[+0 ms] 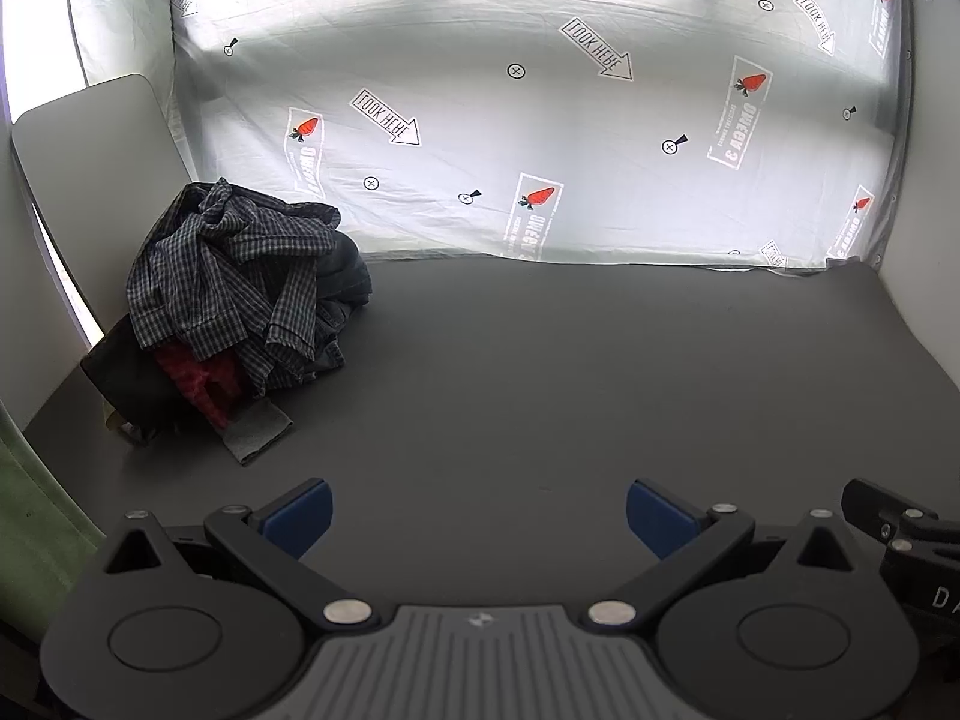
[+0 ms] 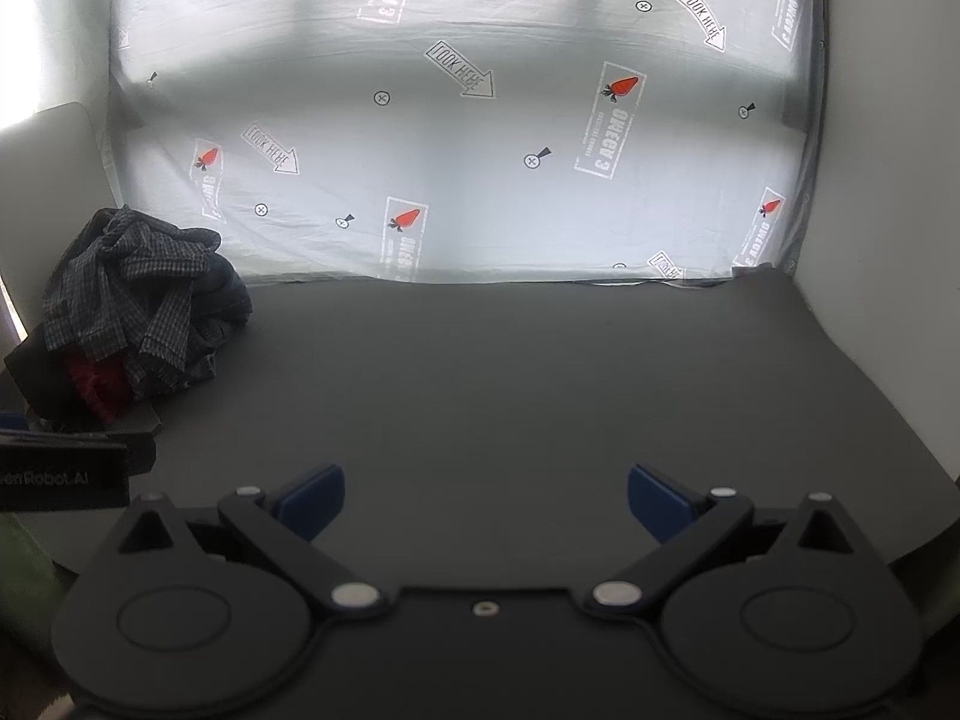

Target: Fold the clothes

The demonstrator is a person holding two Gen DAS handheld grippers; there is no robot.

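2 hand-held grippers hover side by side above a dark grey table (image 1: 540, 372). The left gripper (image 1: 478, 516) has its 2 blue-padded fingers spread wide, with nothing between them. The right gripper (image 2: 486, 504) is spread just as wide and also holds nothing. In the left view, part of the right gripper's black body shows at the right edge; in the right view, part of the left gripper's black body shows at the left edge, so the 2 sit close together.

The clothes lie in a pile (image 1: 240, 300) at the far left of the table, well apart from both grippers. On top is a crumpled dark checked shirt (image 1: 228, 264). A red garment (image 1: 201, 378) pokes out beneath it at the front, dark clothing lies under and behind, and a grey cloth (image 1: 258, 432) sticks out flat at the near edge of the pile. None of it is folded.

Behind the table hangs a white sheet (image 1: 510, 138) printed with red carrots and "LOOK HERE" arrows. A pale chair back (image 1: 96, 138) stands behind the pile at the left
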